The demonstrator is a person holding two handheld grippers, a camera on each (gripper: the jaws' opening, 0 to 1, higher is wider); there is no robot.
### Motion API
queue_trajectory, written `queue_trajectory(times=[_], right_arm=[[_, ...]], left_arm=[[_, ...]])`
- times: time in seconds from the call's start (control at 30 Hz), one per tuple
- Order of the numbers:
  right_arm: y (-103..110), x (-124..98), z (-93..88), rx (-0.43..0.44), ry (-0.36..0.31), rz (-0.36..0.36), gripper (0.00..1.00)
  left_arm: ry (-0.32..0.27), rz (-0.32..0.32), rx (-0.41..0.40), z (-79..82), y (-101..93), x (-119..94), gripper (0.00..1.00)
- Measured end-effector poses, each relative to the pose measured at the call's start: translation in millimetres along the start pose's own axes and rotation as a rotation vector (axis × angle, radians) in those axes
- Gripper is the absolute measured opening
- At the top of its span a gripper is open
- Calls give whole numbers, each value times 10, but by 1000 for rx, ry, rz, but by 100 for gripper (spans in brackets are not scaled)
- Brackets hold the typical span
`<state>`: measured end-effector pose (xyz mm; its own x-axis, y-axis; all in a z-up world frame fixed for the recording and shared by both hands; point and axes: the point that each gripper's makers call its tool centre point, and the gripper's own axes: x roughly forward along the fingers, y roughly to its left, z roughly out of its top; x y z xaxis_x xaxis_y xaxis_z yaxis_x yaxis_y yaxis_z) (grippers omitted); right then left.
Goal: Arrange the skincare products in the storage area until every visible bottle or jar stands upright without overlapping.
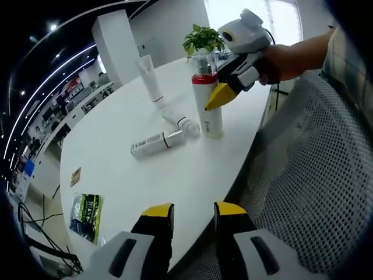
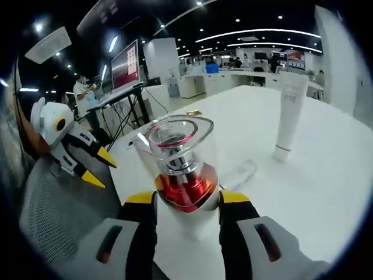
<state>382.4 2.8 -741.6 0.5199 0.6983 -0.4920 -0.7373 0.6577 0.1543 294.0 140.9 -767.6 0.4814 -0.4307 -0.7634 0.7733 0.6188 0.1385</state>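
White table [image 1: 116, 169] with bottles [image 1: 157, 143], tube [image 1: 150, 79].

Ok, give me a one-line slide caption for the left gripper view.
Right gripper clasps an upright red-collared pump bottle on the white table, two small bottles lying beside it.

An open-plan office: rows of desks [image 2: 233, 79], a wall screen [image 2: 124, 63], strip ceiling lights [image 2: 256, 34], a mesh chair [image 1: 315, 175].
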Motion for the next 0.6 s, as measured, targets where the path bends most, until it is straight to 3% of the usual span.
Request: queue_trajectory(times=[0.2,0.6], right_arm=[[-13,6,-11,-56,22,-13,33],[-143,-162,6,-38,11,-40,32]], left_arm=[[4,-4,3,-11,-9,5,28],[12,-13,3,-25,-20,12,28]])
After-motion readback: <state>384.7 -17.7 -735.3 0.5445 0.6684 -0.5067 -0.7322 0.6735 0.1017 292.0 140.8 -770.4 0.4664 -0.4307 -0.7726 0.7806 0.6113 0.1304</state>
